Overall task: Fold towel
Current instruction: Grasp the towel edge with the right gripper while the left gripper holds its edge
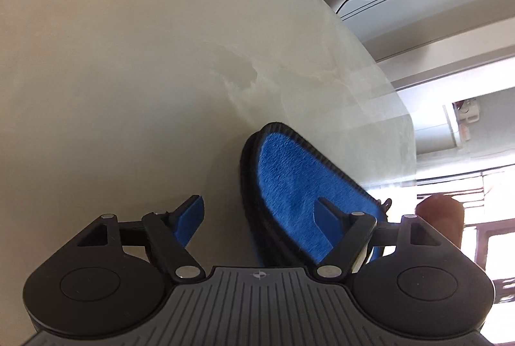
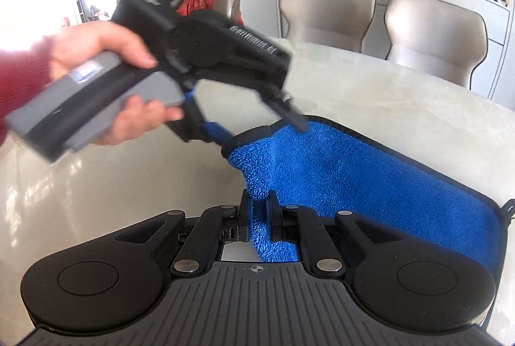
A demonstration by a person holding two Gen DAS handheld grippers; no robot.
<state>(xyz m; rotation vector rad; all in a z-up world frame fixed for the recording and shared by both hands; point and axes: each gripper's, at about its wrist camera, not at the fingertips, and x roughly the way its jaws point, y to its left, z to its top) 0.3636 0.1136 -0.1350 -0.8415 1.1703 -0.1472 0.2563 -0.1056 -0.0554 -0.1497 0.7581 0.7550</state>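
left gripper (image 1: 260, 210) fingers spread, holding nothing; right gripper (image 2: 258, 204) fingers clamp blue towel (image 2: 370, 172); table (image 2: 402, 94)

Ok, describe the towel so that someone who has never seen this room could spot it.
Find the pale marble table in front of two beige chairs. On it lies the towel: bright blue, fluffy, dark-edged, pinched by the right gripper.

The towel (image 2: 370, 178) lies on the table (image 2: 112, 178); two chairs (image 2: 328, 14) stand behind the table's far edge.
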